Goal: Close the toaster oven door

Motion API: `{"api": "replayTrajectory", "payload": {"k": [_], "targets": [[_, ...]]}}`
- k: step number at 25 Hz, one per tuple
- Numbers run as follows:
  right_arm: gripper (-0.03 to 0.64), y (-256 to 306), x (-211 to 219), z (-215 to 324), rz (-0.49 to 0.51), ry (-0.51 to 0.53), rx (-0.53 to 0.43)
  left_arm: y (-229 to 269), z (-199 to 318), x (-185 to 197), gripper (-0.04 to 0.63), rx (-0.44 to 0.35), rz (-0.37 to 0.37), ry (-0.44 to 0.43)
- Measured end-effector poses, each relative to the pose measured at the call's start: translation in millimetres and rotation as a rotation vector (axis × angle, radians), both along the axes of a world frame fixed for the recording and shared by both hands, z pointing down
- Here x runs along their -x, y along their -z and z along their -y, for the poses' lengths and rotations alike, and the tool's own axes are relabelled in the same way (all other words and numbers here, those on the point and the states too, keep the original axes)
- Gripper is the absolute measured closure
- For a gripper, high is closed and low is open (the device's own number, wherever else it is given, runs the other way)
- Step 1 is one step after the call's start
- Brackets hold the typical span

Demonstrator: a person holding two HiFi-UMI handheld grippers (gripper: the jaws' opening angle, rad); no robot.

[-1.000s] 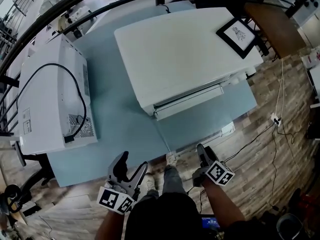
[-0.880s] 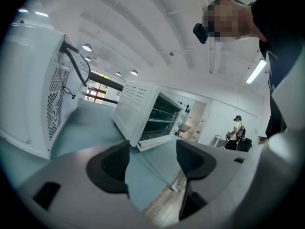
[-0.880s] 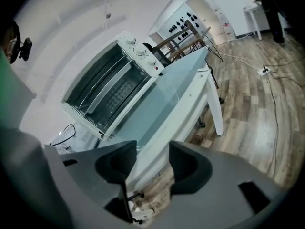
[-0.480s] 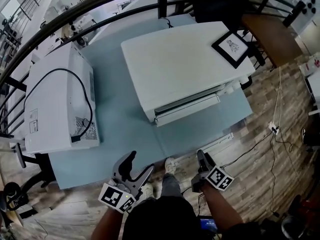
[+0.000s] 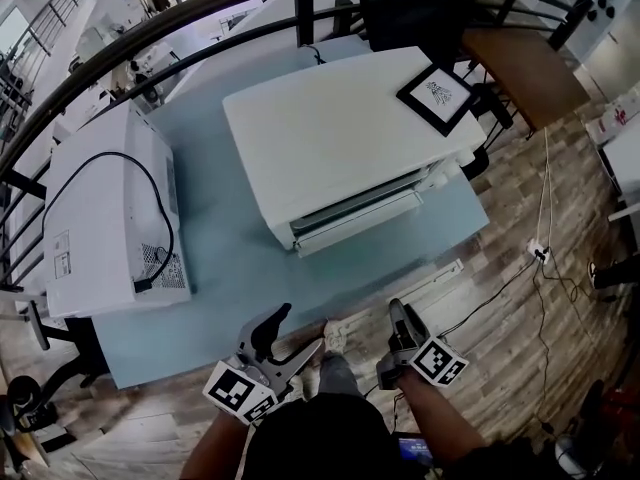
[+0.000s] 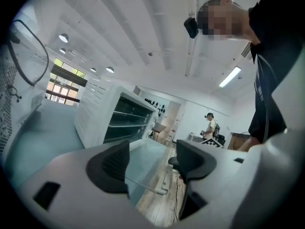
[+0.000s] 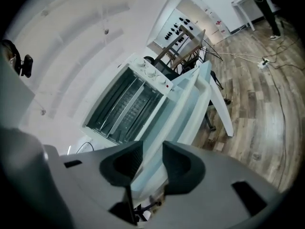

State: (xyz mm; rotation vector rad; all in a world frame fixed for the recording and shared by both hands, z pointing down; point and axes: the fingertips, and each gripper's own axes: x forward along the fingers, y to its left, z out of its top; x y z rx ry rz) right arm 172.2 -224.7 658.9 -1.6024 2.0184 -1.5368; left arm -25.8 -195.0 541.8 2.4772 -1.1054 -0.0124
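The white toaster oven (image 5: 340,133) stands on the teal table. Its glass door (image 5: 375,258) lies open and flat toward me, with the white handle bar (image 5: 428,283) at its near edge. The racks show inside the oven (image 7: 121,109) and the handle (image 7: 223,106) juts out toward the floor. My right gripper (image 5: 398,313) hovers just short of the handle; its jaws are closing with a narrow gap and nothing between them. My left gripper (image 5: 297,333) is open wide and empty near the door's left corner (image 6: 147,182).
A second white appliance (image 5: 105,213) with a black cable sits at the table's left. A framed picture (image 5: 437,93) lies on the oven's top. Cables and a power strip (image 5: 540,253) lie on the wood floor at right. A person (image 6: 209,126) stands far off.
Both grippers have edged forward toward the door's near edge, and the left one has shifted right. The oven and its door have not moved.
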Motion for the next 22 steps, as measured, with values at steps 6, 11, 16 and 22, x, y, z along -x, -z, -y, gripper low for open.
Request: {"api": "replayTrajectory", "payload": {"k": [6, 11, 16, 22], "targets": [[0.499, 34.5, 8.0, 13.4, 0.01, 0.051, -0.093, 5.9, 4.1, -31.2, 0.281, -0.012, -0.009, -0.084], [0.49, 62.8, 16.4, 28.0, 0.051, 0.074, -0.138, 1.1, 8.1, -56.6, 0.279, 0.008, 0.008, -0.159], [0.497, 82.9, 22.9, 35.3, 0.048, 0.129, -0.156, -5.5, 17.2, -73.9, 0.279, 0.019, 0.065, -0.188], [0.499, 107.8, 16.8, 46.2, 0.061, 0.169, -0.209, 4.9, 36.8, -73.6, 0.281, -0.015, 0.087, -0.139]]}}
